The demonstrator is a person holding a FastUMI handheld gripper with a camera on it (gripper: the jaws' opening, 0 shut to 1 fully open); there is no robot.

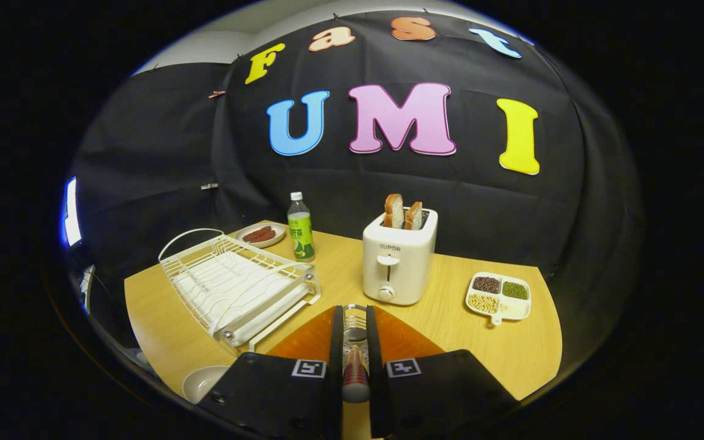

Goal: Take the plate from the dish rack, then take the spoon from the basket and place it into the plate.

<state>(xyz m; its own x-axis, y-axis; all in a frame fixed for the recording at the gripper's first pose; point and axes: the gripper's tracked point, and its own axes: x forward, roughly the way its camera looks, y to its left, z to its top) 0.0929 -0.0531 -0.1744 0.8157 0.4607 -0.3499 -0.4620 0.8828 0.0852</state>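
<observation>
My gripper is held above the wooden table, its fingers closed on a spoon. The spoon lies lengthwise between them: a red-striped handle near the camera and a metal bowl pointing forward at the fingertips. A pale plate lies on the table to the left of the left finger, partly hidden by it. The white wire dish rack stands ahead and to the left with nothing in it. Some thin metal wires show just past the spoon's bowl; I cannot tell what they are.
A white toaster with two bread slices stands just beyond the fingertips. To its right sits a divided dish of beans. A green bottle and a small plate of sausages stand behind the rack.
</observation>
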